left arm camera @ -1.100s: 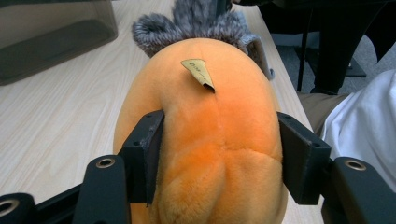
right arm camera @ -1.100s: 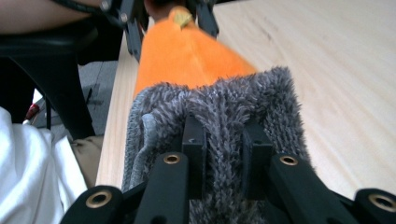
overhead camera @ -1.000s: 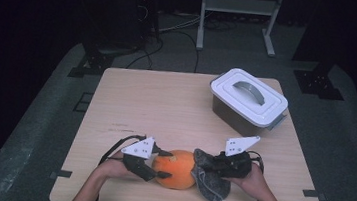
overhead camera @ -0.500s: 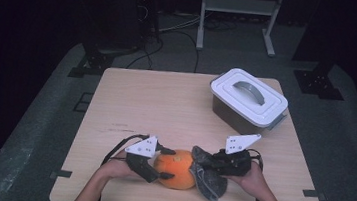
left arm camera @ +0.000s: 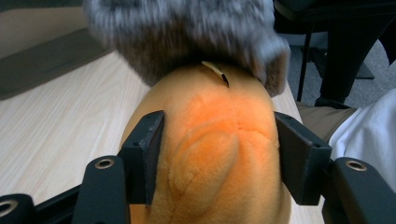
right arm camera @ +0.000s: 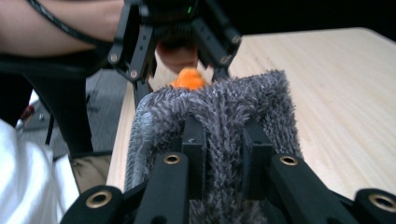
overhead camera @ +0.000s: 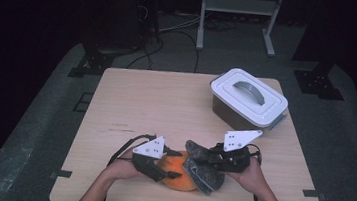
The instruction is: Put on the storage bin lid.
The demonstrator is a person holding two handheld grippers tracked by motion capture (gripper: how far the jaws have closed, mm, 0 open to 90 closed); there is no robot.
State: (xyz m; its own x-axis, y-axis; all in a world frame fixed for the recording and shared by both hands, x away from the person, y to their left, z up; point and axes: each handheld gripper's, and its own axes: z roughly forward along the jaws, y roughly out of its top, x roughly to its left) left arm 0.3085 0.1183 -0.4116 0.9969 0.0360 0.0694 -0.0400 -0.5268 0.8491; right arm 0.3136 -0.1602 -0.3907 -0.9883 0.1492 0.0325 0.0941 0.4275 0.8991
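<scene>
An orange plush toy (overhead camera: 177, 180) lies near the table's front edge. My left gripper (overhead camera: 168, 172) comes at it from the left. In the left gripper view its pads (left arm camera: 148, 154) press the plush (left arm camera: 219, 154) from both sides, and the jaws have just been closing on it. A grey fuzzy cloth (overhead camera: 204, 172) lies over the toy's right end. My right gripper (overhead camera: 206, 159) is shut on it, and in the right gripper view the jaws pinch a fold of the cloth (right arm camera: 224, 107). A bit of orange (right arm camera: 187, 78) peeks out beyond the cloth.
A white lidded box (overhead camera: 248, 100) with a grey handle stands at the back right of the wooden table (overhead camera: 156, 103). Beyond the table are a metal rack's legs (overhead camera: 201, 27), cables and dark stands on the floor. The person's forearms enter from the front edge.
My right gripper has risen a little with the grey cloth, which now sits higher against the plush. The left hand has stayed where it was.
</scene>
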